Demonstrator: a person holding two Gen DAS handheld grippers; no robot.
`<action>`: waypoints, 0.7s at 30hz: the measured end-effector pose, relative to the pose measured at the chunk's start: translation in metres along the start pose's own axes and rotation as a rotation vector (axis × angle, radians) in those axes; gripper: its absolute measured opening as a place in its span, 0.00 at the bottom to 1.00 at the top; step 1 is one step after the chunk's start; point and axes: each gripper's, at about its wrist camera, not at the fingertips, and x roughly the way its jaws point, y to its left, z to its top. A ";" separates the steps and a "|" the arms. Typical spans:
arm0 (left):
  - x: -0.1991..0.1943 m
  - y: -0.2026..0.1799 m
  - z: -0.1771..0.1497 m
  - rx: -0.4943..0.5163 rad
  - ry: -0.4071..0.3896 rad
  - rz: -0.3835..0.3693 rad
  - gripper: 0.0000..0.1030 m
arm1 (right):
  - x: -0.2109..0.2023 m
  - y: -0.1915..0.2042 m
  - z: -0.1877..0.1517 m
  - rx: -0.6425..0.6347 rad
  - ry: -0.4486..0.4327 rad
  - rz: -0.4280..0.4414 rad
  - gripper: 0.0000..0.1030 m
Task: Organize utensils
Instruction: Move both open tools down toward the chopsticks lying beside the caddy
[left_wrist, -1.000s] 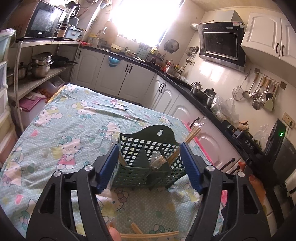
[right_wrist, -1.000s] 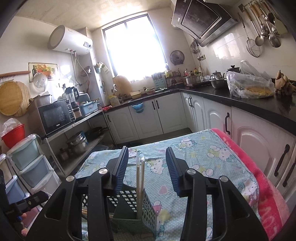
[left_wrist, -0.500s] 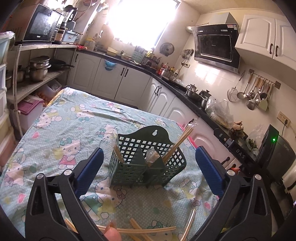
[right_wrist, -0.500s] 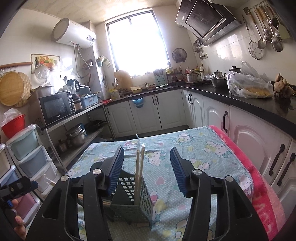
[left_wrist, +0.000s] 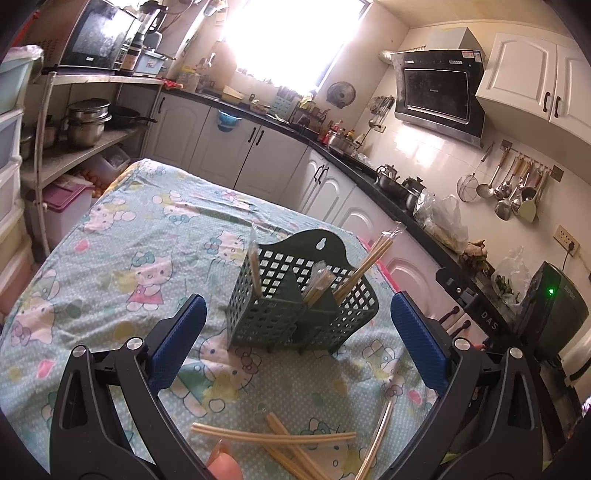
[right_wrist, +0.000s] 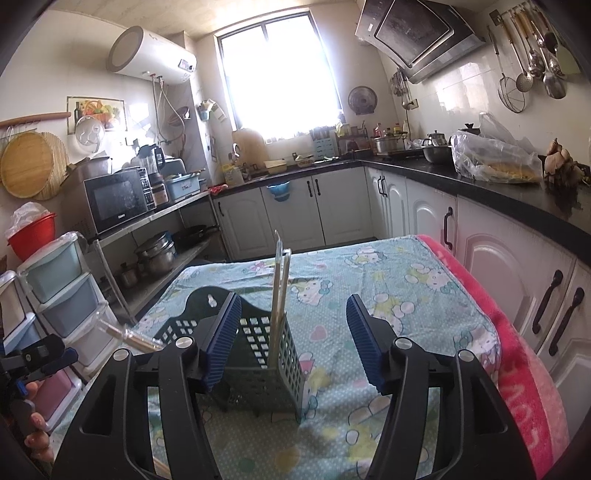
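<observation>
A dark green slotted utensil basket (left_wrist: 295, 310) stands upright on the cloth-covered table (left_wrist: 122, 266). Wrapped chopsticks (left_wrist: 369, 262) stand in its compartments. Several loose chopsticks (left_wrist: 280, 439) lie on the cloth close below my left gripper (left_wrist: 295, 347), which is open and empty, a little back from the basket. In the right wrist view the basket (right_wrist: 258, 354) sits just ahead and left of my open, empty right gripper (right_wrist: 291, 343), with an upright chopstick pair (right_wrist: 279, 291) between the fingers' line of sight.
White cabinets and a black counter (left_wrist: 388, 177) run along the far and right sides. A shelf with pots (left_wrist: 85, 125) and plastic drawers (right_wrist: 62, 295) stand left. A pink blanket edge (right_wrist: 517, 343) hangs at the table's right side. The other gripper (right_wrist: 33, 358) shows at far left.
My left gripper let go of the basket, opened wide and drew back, so loose chopsticks came into view. My right gripper opened wider and pulled back a little.
</observation>
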 end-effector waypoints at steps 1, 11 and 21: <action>-0.001 0.001 -0.001 -0.001 0.001 0.002 0.90 | -0.002 0.000 -0.002 -0.001 0.002 0.000 0.56; -0.007 0.014 -0.014 -0.024 0.017 0.031 0.90 | -0.013 0.000 -0.023 -0.019 0.037 0.001 0.56; -0.009 0.028 -0.026 -0.048 0.046 0.057 0.90 | -0.024 -0.005 -0.044 -0.005 0.076 0.008 0.56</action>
